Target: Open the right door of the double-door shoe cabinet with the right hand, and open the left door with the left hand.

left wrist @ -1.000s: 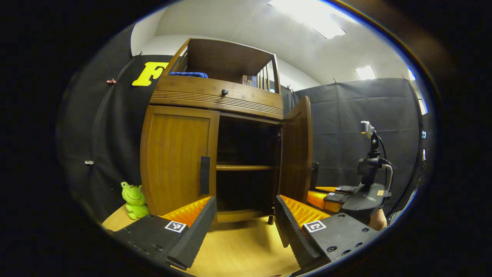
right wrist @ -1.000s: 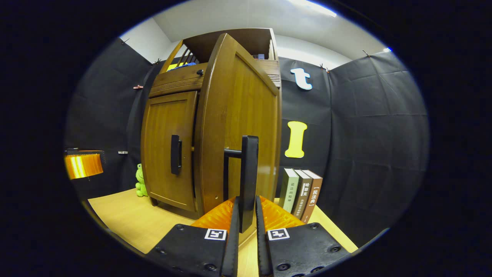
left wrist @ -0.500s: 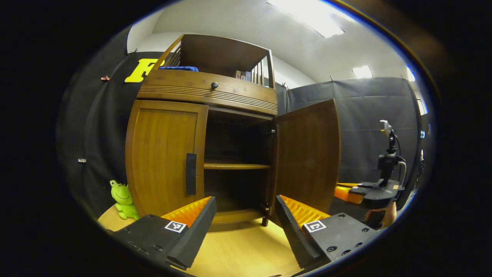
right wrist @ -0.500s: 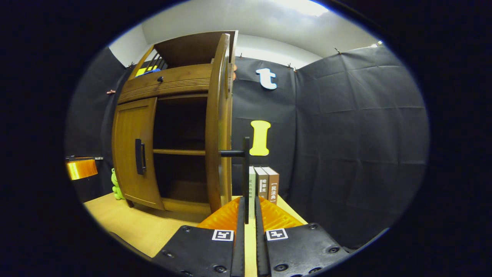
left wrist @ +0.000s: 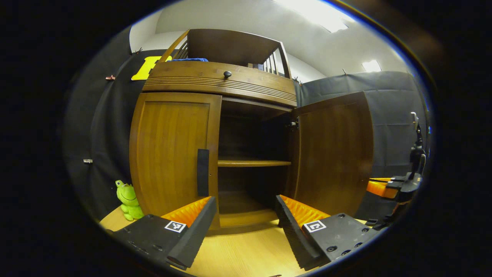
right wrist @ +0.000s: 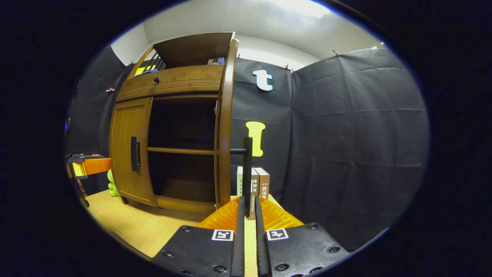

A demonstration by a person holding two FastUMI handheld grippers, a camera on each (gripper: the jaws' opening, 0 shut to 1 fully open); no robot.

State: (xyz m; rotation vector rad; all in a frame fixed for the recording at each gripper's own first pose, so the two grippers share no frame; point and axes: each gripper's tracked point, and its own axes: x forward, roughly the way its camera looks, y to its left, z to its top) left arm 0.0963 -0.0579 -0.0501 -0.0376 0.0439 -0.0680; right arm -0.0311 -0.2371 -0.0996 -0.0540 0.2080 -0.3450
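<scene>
Right gripper view: one door open, one still to do.

At bottom centre the right gripper [right wrist: 248,209] is clamped on the right door's handle [right wrist: 248,169], and the right door [right wrist: 225,123] stands edge-on, swung wide off the shoe cabinet [right wrist: 169,82]. In the left gripper view the left gripper [left wrist: 244,209] gapes, holding nothing, low in frame just short of the left door [left wrist: 173,154], which is closed, its handle [left wrist: 202,172] untouched: that half remains.
</scene>
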